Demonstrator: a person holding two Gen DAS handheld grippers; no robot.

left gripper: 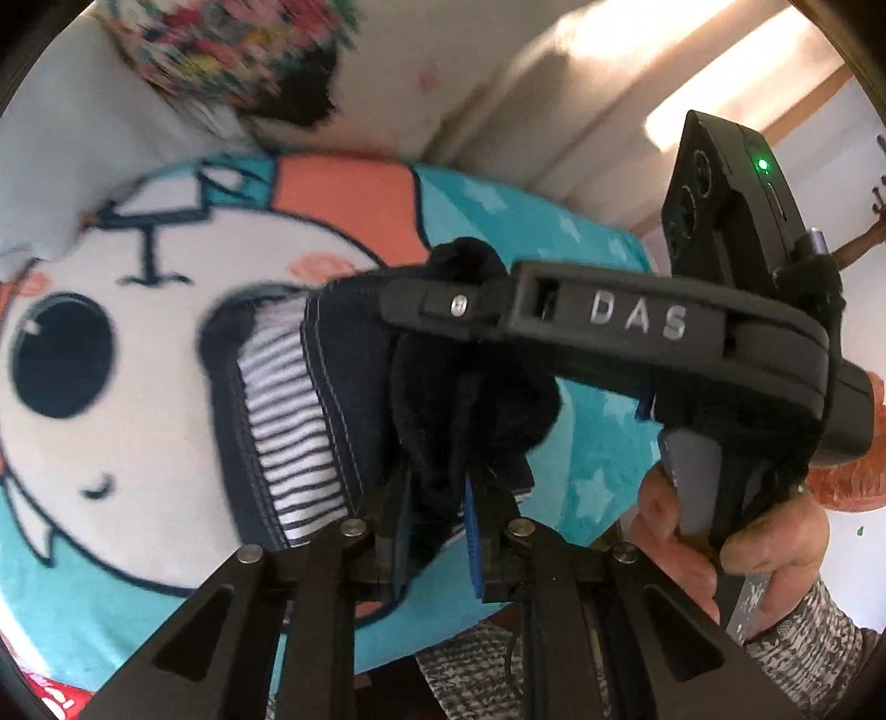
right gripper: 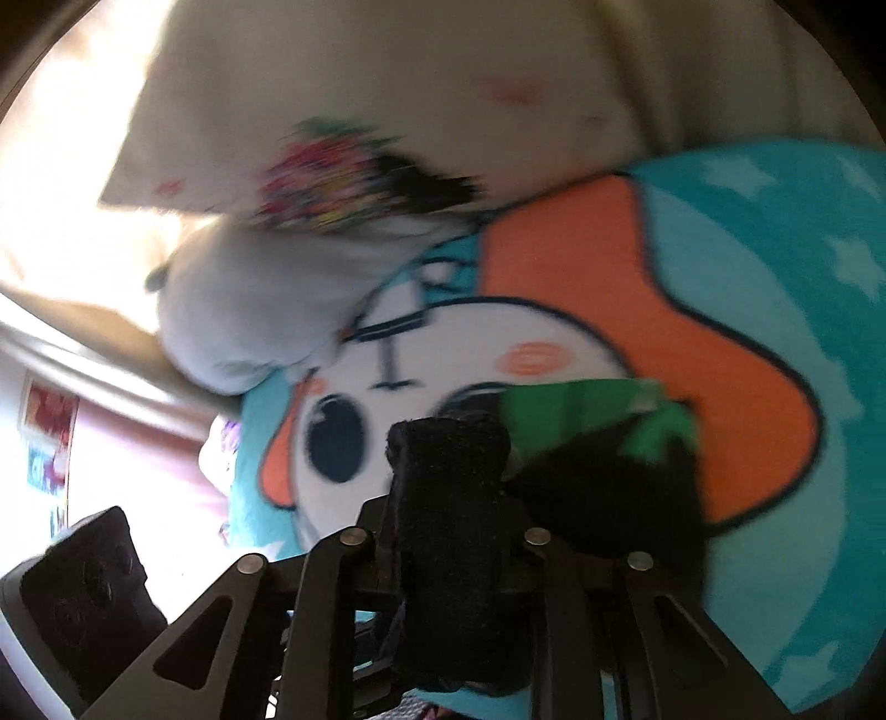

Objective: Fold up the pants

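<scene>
Pants (left gripper: 332,399) in both tongs above blanket (left gripper: 166,543), pillow (right gripper: 249,310) behind.

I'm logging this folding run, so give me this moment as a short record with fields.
garment: dark pants with striped lining, bunched and lifted
left gripper: shut on the pants
right gripper: shut on dark fabric, apparently the same pants
surface: teal cartoon blanket
background: grey pillow, floral fabric
image quality: motion blur

A teal cartoon blanket (left gripper: 581,443) carries a grey pillow (right gripper: 249,310) — and, blurred, perhaps floral cloth (right gripper: 326,188).
</scene>
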